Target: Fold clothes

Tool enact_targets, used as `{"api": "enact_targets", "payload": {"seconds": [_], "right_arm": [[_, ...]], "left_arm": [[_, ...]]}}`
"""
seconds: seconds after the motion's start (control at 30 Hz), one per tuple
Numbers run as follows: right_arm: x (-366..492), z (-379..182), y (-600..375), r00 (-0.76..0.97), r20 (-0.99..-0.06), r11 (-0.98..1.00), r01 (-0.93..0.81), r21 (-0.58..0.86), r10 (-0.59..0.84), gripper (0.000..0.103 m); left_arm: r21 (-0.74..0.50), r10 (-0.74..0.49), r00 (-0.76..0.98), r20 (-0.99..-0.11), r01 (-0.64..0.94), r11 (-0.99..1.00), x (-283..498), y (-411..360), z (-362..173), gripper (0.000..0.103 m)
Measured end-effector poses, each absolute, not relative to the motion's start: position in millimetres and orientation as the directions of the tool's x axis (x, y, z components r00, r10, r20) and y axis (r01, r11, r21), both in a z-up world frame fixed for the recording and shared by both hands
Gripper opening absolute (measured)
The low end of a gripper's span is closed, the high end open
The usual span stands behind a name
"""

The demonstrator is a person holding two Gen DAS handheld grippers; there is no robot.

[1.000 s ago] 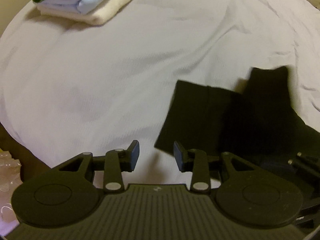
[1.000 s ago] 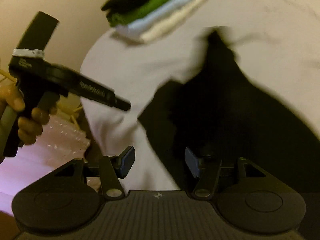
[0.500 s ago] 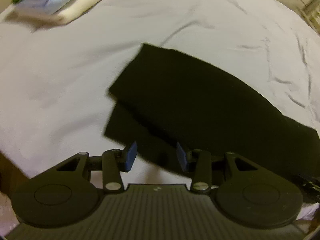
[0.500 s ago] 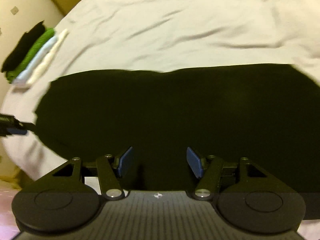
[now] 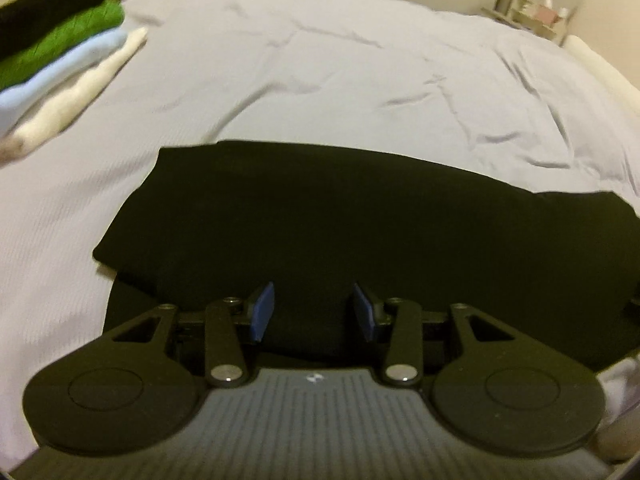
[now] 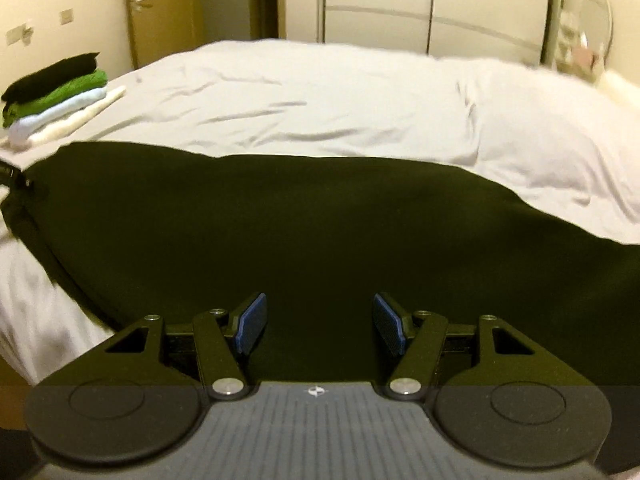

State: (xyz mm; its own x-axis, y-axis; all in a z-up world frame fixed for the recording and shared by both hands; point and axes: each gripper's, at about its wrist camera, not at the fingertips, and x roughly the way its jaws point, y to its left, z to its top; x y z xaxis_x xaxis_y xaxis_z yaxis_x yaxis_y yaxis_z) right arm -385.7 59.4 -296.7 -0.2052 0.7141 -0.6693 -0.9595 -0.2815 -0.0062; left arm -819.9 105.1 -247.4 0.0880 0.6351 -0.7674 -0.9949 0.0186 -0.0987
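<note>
A black garment [image 5: 360,220] lies flat on the white bed sheet [image 5: 360,60], folded into a long band with a second layer showing at its left end. My left gripper [image 5: 314,304] hovers open just over its near edge, nothing pinched between the blue pads. In the right wrist view the same garment [image 6: 320,220] spans the bed from side to side. My right gripper [image 6: 320,312] stands open over its near edge, with only cloth behind the gap. A bit of the left gripper [image 6: 12,172] pokes in at the garment's left end.
A stack of folded clothes [image 6: 56,96], black, green, pale blue and cream, sits at the bed's far left corner [image 5: 60,48]. A pillow [image 6: 560,128] lies at the right. A wardrobe [image 6: 440,4] and a door [image 6: 140,8] stand behind the bed.
Both grippers have swung to face across the bed and come low over the garment's near edge. The garment, bunched and in motion a second ago, now lies spread as a long band.
</note>
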Motion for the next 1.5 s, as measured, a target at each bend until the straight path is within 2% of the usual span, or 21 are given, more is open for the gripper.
{"api": "enact_targets", "payload": {"seconds": [0.13, 0.33, 0.53, 0.6, 1.0, 1.13, 1.2, 1.5], "right_arm": [[-391, -306, 50, -0.192, -0.625, -0.288, -0.956, -0.055, 0.756, 0.063], [-415, -282, 40, -0.139, -0.62, -0.259, -0.96, -0.108, 0.772, 0.063], [-468, -278, 2, -0.11, -0.572, -0.283, -0.933, -0.223, 0.813, 0.06], [-488, -285, -4, -0.058, -0.594, -0.259, -0.93, -0.26, 0.802, 0.059], [-577, -295, -5, -0.132, -0.574, -0.448, -0.77, -0.454, 0.808, 0.055], [-586, -302, -1, -0.149, -0.584, -0.498, -0.709, -0.499, 0.798, 0.048], [-589, -308, 2, -0.121, -0.582, -0.488, -0.693, -0.531, 0.804, 0.042], [-585, -301, -6, -0.119, -0.57, -0.483, -0.685, -0.546, 0.813, 0.041]], "left_arm": [[-0.086, 0.678, 0.083, -0.731, -0.996, 0.03, -821, 98, -252, 0.039], [-0.122, 0.646, 0.093, -0.758, -0.993, 0.0, -837, 87, -237, 0.039], [-0.232, 0.681, 0.143, -0.718, -0.972, -0.041, -869, 69, -247, 0.039], [-0.285, 0.692, 0.159, -0.704, -0.956, -0.07, -881, 63, -251, 0.039], [-0.445, 0.727, 0.145, -0.671, -0.864, -0.238, -912, 87, -260, 0.04], [-0.439, 0.734, 0.136, -0.665, -0.867, -0.237, -912, 88, -261, 0.04], [-0.443, 0.735, 0.137, -0.664, -0.864, -0.239, -912, 88, -261, 0.04], [-0.445, 0.743, 0.136, -0.656, -0.864, -0.235, -912, 85, -260, 0.04]]}}
